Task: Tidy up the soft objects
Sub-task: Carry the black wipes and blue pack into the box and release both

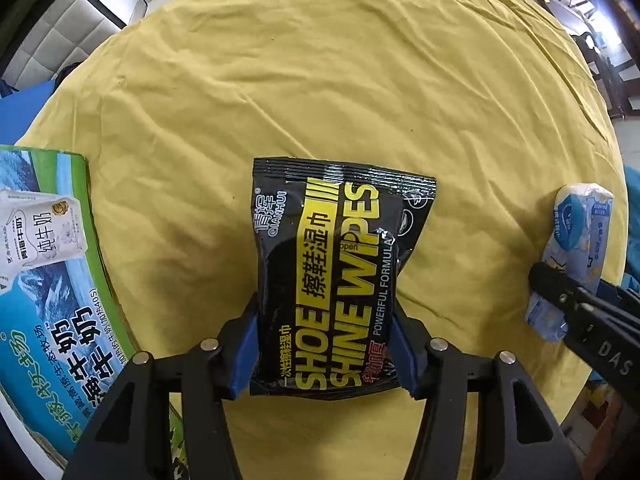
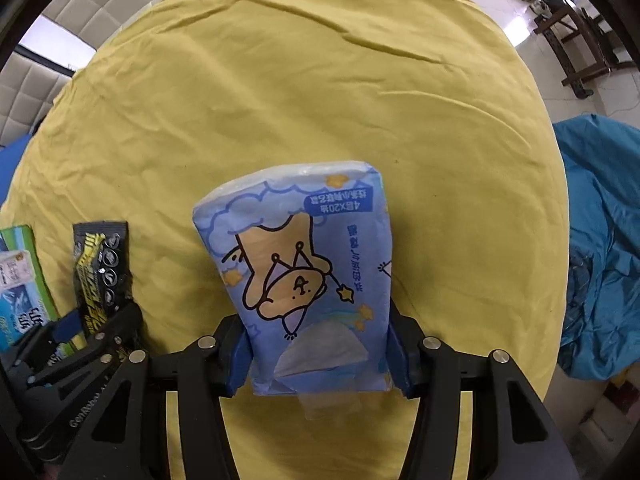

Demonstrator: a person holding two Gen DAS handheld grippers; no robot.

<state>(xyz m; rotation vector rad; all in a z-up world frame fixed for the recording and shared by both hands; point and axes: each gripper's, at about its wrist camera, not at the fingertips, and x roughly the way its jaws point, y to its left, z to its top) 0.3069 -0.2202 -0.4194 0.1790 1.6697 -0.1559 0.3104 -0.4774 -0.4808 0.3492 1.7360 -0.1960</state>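
While both grip low, left gripper (image 1: 324,344) clamps glossy black-yellow shoe-wipes pouch (image 1: 336,264), right gripper (image 2: 318,354) clamps soft blue cartoon tissue pack (image 2: 304,276); both 2 look light, squashy, pouch slippery.

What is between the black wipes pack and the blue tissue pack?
Only wrinkled yellow cloth, seen in the left wrist view, lies between the black wipes pack and the blue tissue pack.

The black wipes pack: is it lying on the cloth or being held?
Held. The left gripper has its blue pads pressed on both sides of the wipes pack, above the yellow cloth.
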